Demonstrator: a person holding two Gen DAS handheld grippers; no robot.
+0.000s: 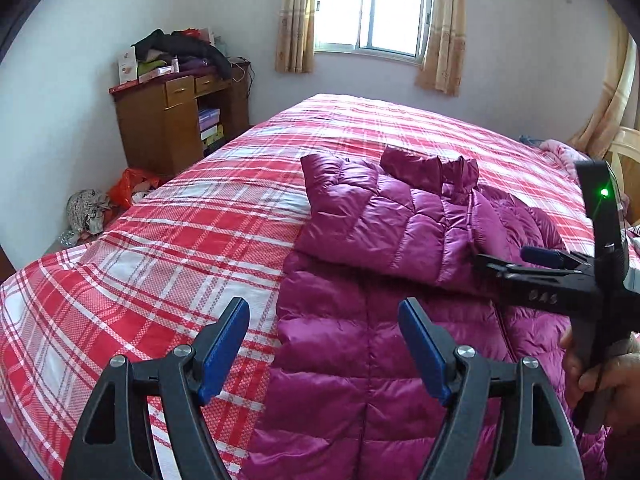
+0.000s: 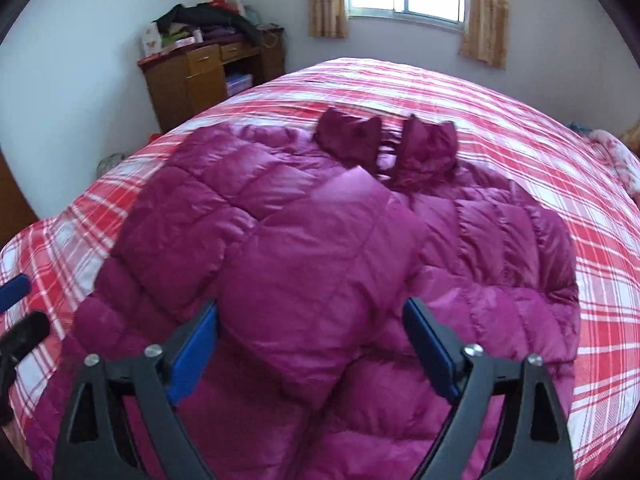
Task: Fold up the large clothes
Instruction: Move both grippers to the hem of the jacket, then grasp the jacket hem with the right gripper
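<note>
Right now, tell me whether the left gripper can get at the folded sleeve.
Probably yes. The left gripper is open over the jacket, and nothing lies between it and the sleeve; the right gripper sits off at the sleeve's right edge.

Magenta puffer jacket (image 1: 380, 240), seemingly part-folded

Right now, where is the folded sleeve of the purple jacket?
In the right wrist view, the sleeve lies across the middle of the purple jacket, between the open fingers of the right claw, on the plaid bed.
</note>
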